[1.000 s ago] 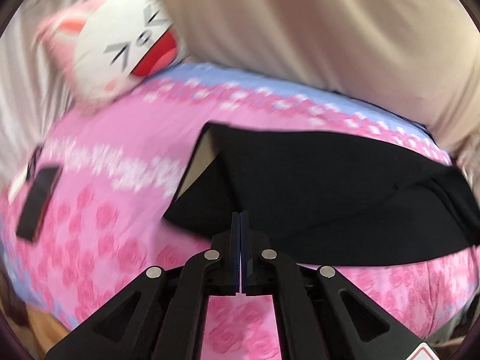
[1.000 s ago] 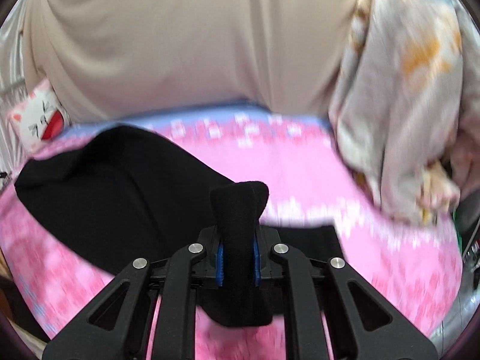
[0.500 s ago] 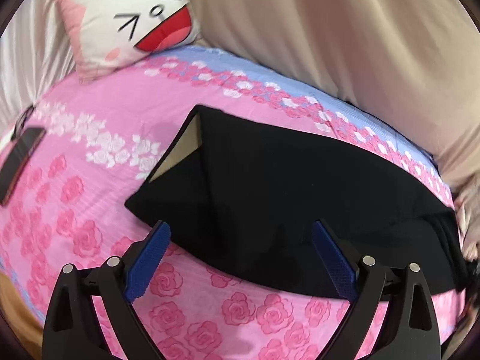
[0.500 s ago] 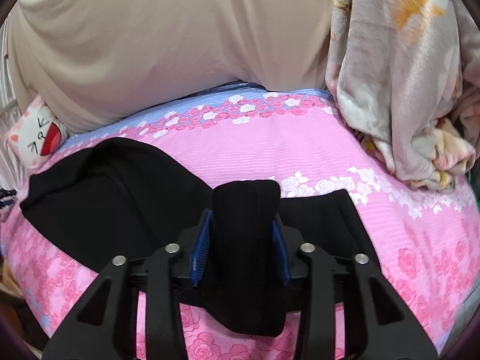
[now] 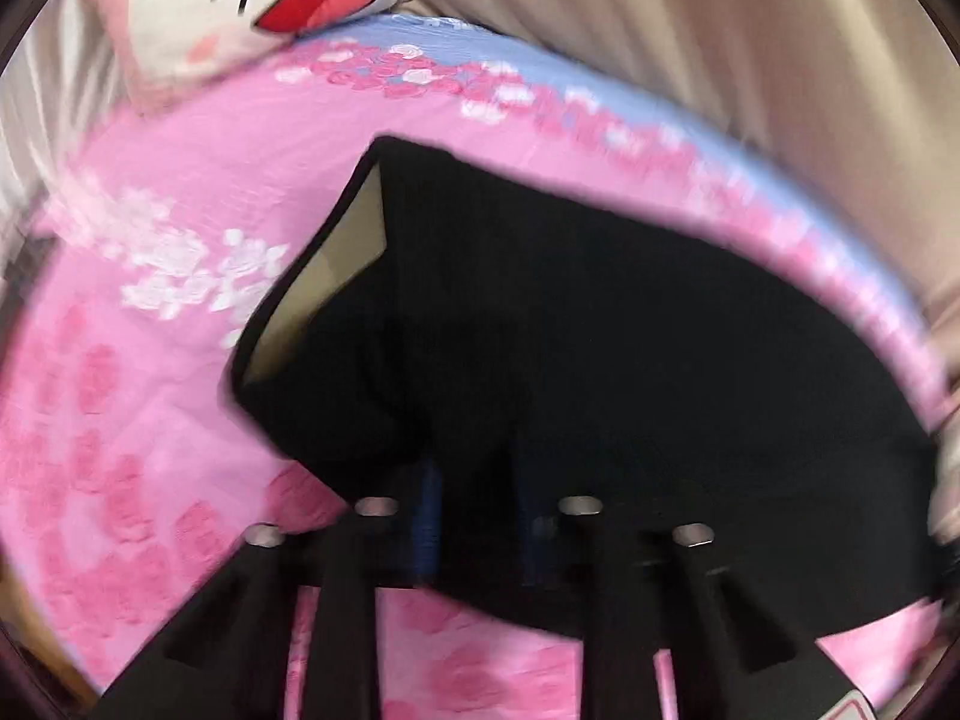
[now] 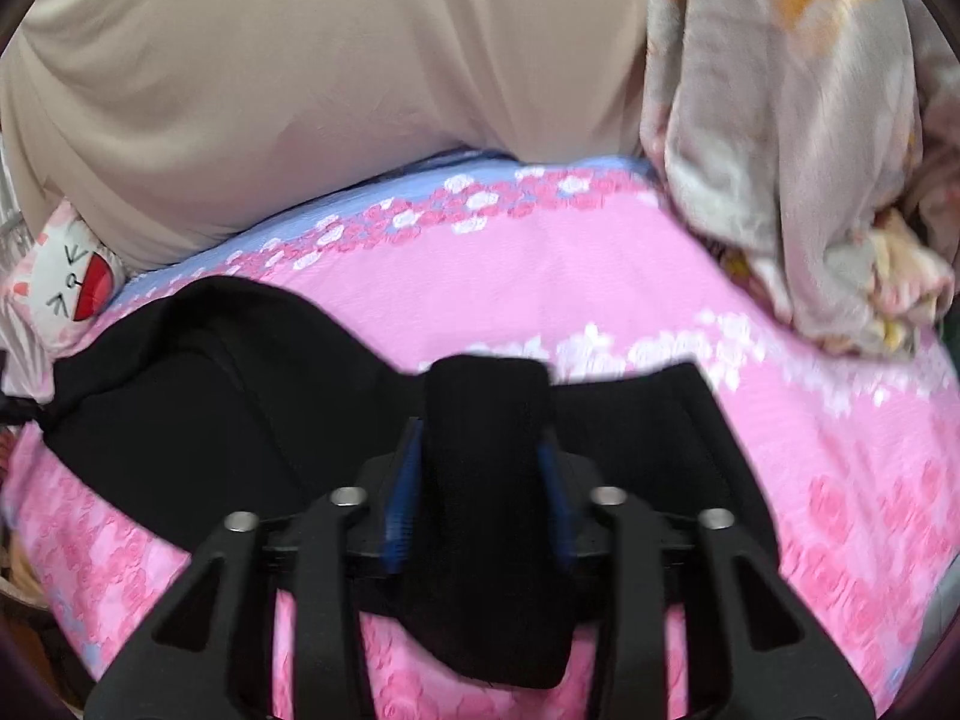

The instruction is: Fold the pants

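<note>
The black pants (image 5: pixel 600 330) lie across the pink rose bedsheet (image 5: pixel 150 420), with a tan lining showing at their far left corner (image 5: pixel 336 264). My left gripper (image 5: pixel 477 516) is closed on the near edge of the pants; the view is blurred and black cloth fills the gap between its blue pads. In the right wrist view the pants (image 6: pixel 210 390) spread to the left. My right gripper (image 6: pixel 480 480) holds a thick fold of the black cloth (image 6: pixel 486 420) between its blue pads, and the cloth hangs down below them.
A white and pink cat-face pillow (image 5: pixel 240 6) lies at the bed's far left, also in the right wrist view (image 6: pixel 66 282). A beige curtain (image 6: pixel 300 90) hangs behind the bed. A crumpled floral blanket (image 6: pixel 810 150) sits at the far right.
My left gripper was wide open over the pants half a second ago; it has now closed on their near edge. My right gripper keeps its hold on the fold, with its jaws a little wider apart.
</note>
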A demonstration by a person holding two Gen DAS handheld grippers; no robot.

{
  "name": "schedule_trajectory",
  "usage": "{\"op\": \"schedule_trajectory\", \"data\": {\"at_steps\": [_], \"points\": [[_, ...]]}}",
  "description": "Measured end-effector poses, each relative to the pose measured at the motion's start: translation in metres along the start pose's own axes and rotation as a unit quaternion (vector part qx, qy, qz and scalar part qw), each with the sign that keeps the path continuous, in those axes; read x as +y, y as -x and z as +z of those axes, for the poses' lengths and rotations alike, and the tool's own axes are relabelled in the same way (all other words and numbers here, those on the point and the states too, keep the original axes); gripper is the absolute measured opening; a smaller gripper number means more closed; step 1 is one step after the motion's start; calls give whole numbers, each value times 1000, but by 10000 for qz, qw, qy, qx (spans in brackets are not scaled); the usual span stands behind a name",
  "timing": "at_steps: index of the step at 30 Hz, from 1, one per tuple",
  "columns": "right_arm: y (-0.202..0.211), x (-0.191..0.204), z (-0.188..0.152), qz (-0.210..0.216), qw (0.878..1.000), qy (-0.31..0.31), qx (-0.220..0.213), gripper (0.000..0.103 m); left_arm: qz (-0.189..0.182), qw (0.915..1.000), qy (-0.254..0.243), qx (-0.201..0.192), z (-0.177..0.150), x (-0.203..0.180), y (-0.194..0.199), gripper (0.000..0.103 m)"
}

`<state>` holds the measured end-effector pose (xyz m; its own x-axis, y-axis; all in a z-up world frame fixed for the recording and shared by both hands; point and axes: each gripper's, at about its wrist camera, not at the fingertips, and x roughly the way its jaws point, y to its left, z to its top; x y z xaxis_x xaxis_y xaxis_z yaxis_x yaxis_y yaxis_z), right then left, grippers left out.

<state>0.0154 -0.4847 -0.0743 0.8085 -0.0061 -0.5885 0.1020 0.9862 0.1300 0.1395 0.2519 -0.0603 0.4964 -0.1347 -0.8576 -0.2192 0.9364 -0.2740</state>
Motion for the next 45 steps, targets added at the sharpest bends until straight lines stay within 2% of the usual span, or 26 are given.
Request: {"op": "schedule_trajectory", "data": {"at_steps": [2,4,5,7,8,9,12,14,15,17,19,20,22,25,28,29,30,33,35,36,37,40,41,43,44,45], "points": [[8,0,34,-220,9991,113,-357,16,-419,9987,158,-248,29,5,22,12],[38,6,68,-235,9945,306,-971,16,-553,9966,91,-604,47,4,51,8],[54,12,77,-223,9912,474,-1216,16,-557,9946,-2,-872,53,6,74,8],[76,30,76,-483,9815,1108,-1482,16,-479,9928,-212,-1076,52,12,104,8],[79,35,62,-746,9762,1493,-1386,17,-322,9927,-311,-1121,45,19,113,8],[74,29,52,-808,9776,1512,-1218,19,-112,9934,-385,-1076,37,27,114,8],[35,-8,-4,-1205,9847,1260,-14,46,490,9978,-299,-344,3,63,74,8],[27,-35,-38,-1096,9895,783,530,55,756,9969,-183,126,-14,80,40,9],[30,-40,-44,-1060,9911,611,533,59,753,9968,-114,236,-20,86,29,11],[50,-48,-52,-749,9964,191,342,62,689,9976,-10,-5,-20,87,34,11],[73,-51,-54,-584,9983,-71,17,79,738,9972,26,-86,-15,84,38,11],[80,-54,-53,-523,9984,-187,-143,80,855,9963,19,-95,-12,83,38,11],[94,-71,-49,37,9949,-851,-537,80,1110,9937,137,16,-5,87,33,11],[86,-79,-32,616,9855,-1401,-731,80,1113,9928,409,153,-7,100,29,11],[42,-67,-18,176,9943,-1046,-73,77,1183,9921,385,155,-15,103,24,11],[32,-62,-19,92,9959,-892,115,72,1198,9919,386,146,-18,102,24,11],[20,-56,-19,-17,9969,-713,329,60,1215,9916,417,135,-20,103,23,11],[-17,-31,-24,-610,9947,-168,812,50,1306,9904,438,98,-21,103,16,11],[-26,-20,-20,-938,9918,113,861,41,1481,9885,291,91,-20,97,14,12],[-24,-14,-12,-1049,9911,220,785,11,1611,9867,200,104,-18,93,12,12],[-13,-8,0,-1136,9917,292,524,7,1690,9854,158,111,-15,91,10,11],[23,-4,32,-1285,9904,325,-378,7,1759,9842,185,65,-6,87,7,11],[21,-8,34,-1402,9886,418,-354,8,1731,9846,237,15,-5,88,6,11],[-6,-23,27,-1798,9821,529,202,22,1667,9854,324,-84,-5,90,7,11],[-15,-28,19,-2260,9720,487,412,21,1630,9857,395,-154,-6,92,10,13],[-16,-25,16,-2400,9688,479,402,22,1531,9866,484,-279,-8,94,17,13]]}}
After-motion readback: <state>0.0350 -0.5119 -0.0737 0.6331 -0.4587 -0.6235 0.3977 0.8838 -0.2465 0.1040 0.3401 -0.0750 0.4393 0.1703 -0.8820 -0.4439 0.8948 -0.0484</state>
